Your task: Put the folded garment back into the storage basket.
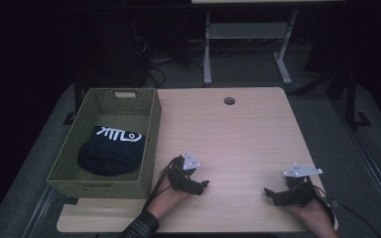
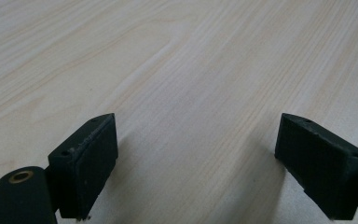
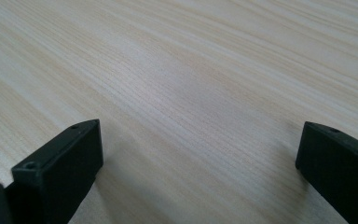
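Note:
A folded dark garment [image 1: 110,150] with a white print lies inside the green woven basket [image 1: 151,144] at the table's left edge. My left gripper [image 1: 201,187] rests low on the wood just right of the basket, jaws pointing right. In the left gripper view my left gripper [image 2: 196,163] stands open over bare wood. My right gripper [image 1: 270,195] sits near the front right of the table, jaws pointing left. In the right gripper view my right gripper [image 3: 198,168] is open too, with nothing between its jaws.
The light wooden table [image 1: 238,139] has a round cable hole [image 1: 229,101] near its far edge. Behind it stand a white desk frame [image 1: 248,34] and cables on a dark floor. A plaid sleeve [image 1: 141,227] enters at the bottom.

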Available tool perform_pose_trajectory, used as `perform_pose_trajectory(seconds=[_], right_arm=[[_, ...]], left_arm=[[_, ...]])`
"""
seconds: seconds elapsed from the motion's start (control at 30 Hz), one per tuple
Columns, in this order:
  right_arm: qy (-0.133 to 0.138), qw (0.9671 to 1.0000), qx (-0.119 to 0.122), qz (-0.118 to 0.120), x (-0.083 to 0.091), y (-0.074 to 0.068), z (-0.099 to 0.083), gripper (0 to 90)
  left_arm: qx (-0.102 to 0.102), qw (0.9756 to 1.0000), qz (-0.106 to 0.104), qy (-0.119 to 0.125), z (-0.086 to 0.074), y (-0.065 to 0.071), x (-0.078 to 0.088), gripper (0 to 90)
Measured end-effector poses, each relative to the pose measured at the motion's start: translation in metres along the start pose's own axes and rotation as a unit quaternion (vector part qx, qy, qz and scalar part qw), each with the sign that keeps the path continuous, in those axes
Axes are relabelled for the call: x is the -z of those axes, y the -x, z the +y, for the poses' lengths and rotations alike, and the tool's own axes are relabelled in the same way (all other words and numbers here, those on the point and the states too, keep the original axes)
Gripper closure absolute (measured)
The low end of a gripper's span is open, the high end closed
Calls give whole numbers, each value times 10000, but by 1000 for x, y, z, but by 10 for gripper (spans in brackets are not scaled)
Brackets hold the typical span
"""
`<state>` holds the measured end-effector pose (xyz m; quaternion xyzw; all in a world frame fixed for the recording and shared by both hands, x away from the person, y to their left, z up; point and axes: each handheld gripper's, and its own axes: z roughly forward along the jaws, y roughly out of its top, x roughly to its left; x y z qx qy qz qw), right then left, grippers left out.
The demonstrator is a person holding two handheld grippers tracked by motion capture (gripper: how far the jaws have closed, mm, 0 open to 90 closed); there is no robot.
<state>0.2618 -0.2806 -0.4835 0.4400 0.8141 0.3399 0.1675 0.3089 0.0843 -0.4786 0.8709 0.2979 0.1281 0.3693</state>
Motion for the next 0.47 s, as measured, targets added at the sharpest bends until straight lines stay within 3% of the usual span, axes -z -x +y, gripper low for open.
perform_pose_trajectory(seconds=[0.47], right_arm=[[3,10000,-5,4,0,0,0,4]], left_arm=[[-24,10000,-36,-16,0,0,1,128]])
